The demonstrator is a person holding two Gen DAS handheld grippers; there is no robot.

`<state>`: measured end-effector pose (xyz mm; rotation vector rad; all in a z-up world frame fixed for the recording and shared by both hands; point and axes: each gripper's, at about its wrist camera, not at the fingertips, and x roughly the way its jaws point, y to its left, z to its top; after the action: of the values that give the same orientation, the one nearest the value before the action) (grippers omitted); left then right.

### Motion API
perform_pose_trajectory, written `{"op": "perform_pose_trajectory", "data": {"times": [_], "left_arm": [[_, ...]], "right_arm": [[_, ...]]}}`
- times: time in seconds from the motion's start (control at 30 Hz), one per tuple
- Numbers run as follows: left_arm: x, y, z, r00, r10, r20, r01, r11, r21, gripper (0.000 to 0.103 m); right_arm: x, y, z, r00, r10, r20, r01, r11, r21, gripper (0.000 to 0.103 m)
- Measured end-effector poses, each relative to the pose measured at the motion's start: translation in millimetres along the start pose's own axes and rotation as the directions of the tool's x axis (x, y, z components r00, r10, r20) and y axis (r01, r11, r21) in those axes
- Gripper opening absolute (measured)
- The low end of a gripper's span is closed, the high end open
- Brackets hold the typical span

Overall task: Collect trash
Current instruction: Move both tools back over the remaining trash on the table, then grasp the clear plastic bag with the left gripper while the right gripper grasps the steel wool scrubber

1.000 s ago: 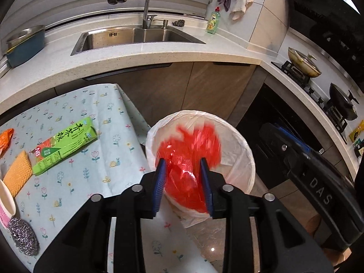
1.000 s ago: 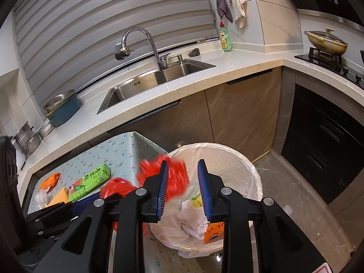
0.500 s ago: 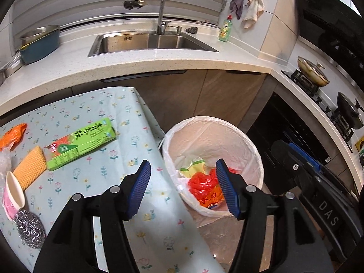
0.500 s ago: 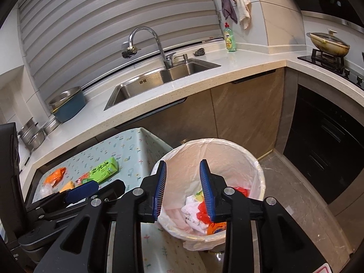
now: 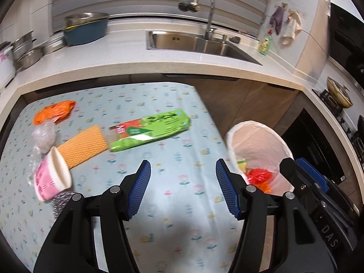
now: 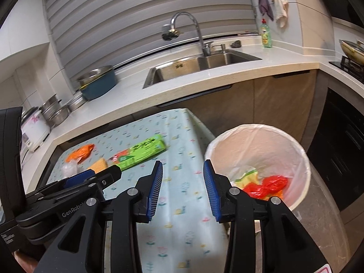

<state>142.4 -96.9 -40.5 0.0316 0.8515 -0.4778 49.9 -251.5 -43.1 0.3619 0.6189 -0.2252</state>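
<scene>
- White plastic lines the round bin (image 6: 302, 159) that stands on the floor just beside the worktop (image 5: 173, 232); in it lie a crumpled red bag (image 6: 271, 183), something yellow-green (image 6: 246, 176) and a bit of orange, partly hidden behind the right tool's finger.
- On the patterned cloth of the worktop, trash lies unpicked: one green carton (image 5: 150, 130) on its side, one orange waffle-textured sponge (image 5: 83, 145) touching its end, one orange wrapper (image 5: 54, 111), one clear crinkled wrapper (image 5: 43, 135), and one pink paper cup (image 5: 52, 175) tipped over.
- A steel scourer (image 5: 61, 203) peeks out under the cup, mostly hidden by the left tool's arm.
- Left tool (image 5: 183, 190): fingers spread wide over bare cloth, nothing between them.
- Right tool (image 6: 183, 188): fingers apart (they have just been opening further), pinching nothing, over the worktop's edge near the bin.
- On the far counter a blue basin (image 5: 85, 30) holds a steel bowl; its contents are hard to make out.
- The edges of both views are blurred.
</scene>
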Motion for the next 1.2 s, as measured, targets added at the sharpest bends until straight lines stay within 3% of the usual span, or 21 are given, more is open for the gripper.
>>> {"op": "perform_pose_trajectory", "data": {"times": [0.33,0.5,0.57,0.67,0.87,1.0,1.2], "left_arm": [[-20.9,85.5,-6.0,0.997,0.081,0.008,-0.08,0.992,-0.094,0.057],[-31.8,123.4,-12.0,0.992,0.123,0.006,-0.122,0.986,-0.114,0.057],[-37.6,139.1,-15.4,0.991,0.133,0.001,-0.132,0.984,-0.122,0.063],[-49.6,162.0,-21.9,0.988,0.155,0.01,-0.152,0.979,-0.139,0.069],[-57.5,205.9,-33.5,0.974,0.226,-0.012,-0.225,0.961,-0.163,0.071],[-57.0,229.8,-39.0,0.971,0.236,-0.025,-0.237,0.954,-0.182,0.072],[-50.9,248.8,-41.1,0.971,0.236,-0.036,-0.239,0.955,-0.178,0.08]], "right_arm": [[10.3,70.5,-20.8,0.997,0.068,-0.045,-0.071,0.995,-0.074,0.042],[17.7,111.0,-38.9,0.99,0.109,-0.086,-0.119,0.986,-0.115,0.052],[20.4,127.1,-46.4,0.987,0.126,-0.101,-0.14,0.981,-0.135,0.059],[26.0,151.2,-60.4,0.98,0.149,-0.132,-0.17,0.972,-0.164,0.06],[40.2,190.0,-92.1,0.964,0.166,-0.206,-0.209,0.956,-0.208,0.069],[49.4,210.8,-106.0,0.962,0.153,-0.224,-0.208,0.947,-0.244,0.073],[69.9,222.4,-118.5,0.957,0.128,-0.259,-0.193,0.95,-0.245,0.074]]}}
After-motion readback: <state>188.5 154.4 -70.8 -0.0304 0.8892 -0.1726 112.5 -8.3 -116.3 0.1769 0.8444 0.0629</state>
